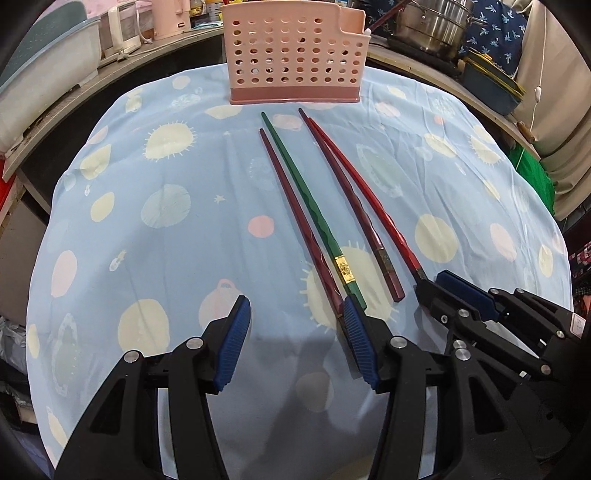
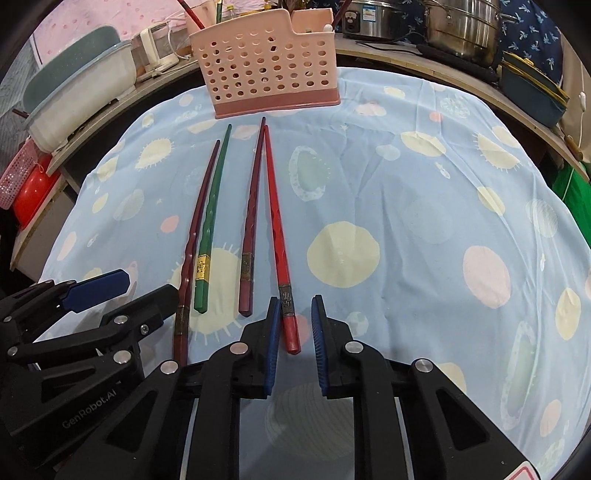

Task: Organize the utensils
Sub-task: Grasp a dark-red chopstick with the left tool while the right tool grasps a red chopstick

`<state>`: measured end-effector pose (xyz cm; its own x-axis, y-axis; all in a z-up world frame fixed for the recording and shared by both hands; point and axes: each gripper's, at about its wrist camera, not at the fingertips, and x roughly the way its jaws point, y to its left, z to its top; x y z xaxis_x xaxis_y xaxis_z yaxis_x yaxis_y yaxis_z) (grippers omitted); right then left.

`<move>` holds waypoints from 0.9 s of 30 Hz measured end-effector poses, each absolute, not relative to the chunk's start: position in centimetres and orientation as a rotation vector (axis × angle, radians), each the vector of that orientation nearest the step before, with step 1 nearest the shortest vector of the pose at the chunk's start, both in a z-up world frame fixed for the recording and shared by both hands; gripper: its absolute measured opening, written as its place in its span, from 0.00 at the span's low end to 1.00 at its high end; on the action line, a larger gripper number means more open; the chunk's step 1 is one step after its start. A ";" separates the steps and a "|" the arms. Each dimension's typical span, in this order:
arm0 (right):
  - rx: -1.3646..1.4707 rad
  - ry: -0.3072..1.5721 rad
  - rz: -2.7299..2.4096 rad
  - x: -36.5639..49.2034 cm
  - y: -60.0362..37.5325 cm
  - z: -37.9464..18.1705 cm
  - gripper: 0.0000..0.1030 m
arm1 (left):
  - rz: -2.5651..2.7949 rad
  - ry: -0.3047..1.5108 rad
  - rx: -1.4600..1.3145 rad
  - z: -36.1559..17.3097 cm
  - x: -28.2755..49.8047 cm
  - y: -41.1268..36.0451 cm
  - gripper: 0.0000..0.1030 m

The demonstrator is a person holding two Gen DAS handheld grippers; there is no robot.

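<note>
Several chopsticks lie on the blue patterned cloth [image 2: 406, 206], tips toward a pink perforated utensil holder [image 2: 269, 62] [image 1: 295, 55] at the far edge. From the left: a maroon chopstick [image 2: 192, 236] [image 1: 291, 210], a green chopstick [image 2: 212, 218] [image 1: 306, 199], a second maroon chopstick [image 2: 251, 218] [image 1: 351, 199], and a bright red chopstick [image 2: 275, 221] [image 1: 373, 195]. My right gripper [image 2: 294, 314] [image 1: 448, 291] is open, its jaws on either side of the red chopstick's thick end with gaps on both sides. My left gripper [image 1: 295, 314] [image 2: 144, 288] is open, with the left maroon chopstick's end at its right finger.
A counter curves behind the table with a blue-green tub [image 2: 77, 85], a white kettle [image 2: 155, 48], steel pots [image 2: 465, 26] and a blue lidded dish [image 2: 532, 88]. A red bowl and pink basket [image 2: 26, 181] sit low at the left. A green bag [image 1: 532, 177] hangs at the right.
</note>
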<state>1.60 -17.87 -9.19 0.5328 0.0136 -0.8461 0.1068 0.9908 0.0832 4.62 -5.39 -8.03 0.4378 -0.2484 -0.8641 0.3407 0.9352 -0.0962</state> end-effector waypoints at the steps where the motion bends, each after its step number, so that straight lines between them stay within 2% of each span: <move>1: 0.127 1.007 -0.056 1.6 -17.8 -9.2 0.13 | -0.368 1.057 0.099 -8.1 4.6 -5.4 0.49; 4: 0.122 1.001 -0.059 1.7 -17.9 -9.3 0.09 | -0.376 1.062 0.100 -8.2 4.5 -5.6 0.50; 19: 0.135 1.008 -0.067 1.1 -18.1 -9.3 0.07 | -0.391 1.065 0.140 -9.1 3.8 -6.4 0.49; 22: 0.132 1.008 -0.065 1.1 -18.0 -9.2 0.07 | -0.387 1.058 0.150 -9.2 3.6 -6.4 0.46; 25: 0.133 1.008 -0.065 1.0 -17.9 -9.3 0.07 | -0.383 1.051 0.156 -9.2 3.4 -6.3 0.40; 27: 0.133 1.008 -0.064 1.0 -17.9 -9.3 0.07 | -0.384 1.047 0.152 -9.1 3.3 -6.0 0.32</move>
<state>0.98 -17.91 -9.27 0.5327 0.0076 -0.8463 0.1151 0.9900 0.0813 3.32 -6.03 -9.15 0.4414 -0.2363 -0.8656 0.3793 0.9234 -0.0586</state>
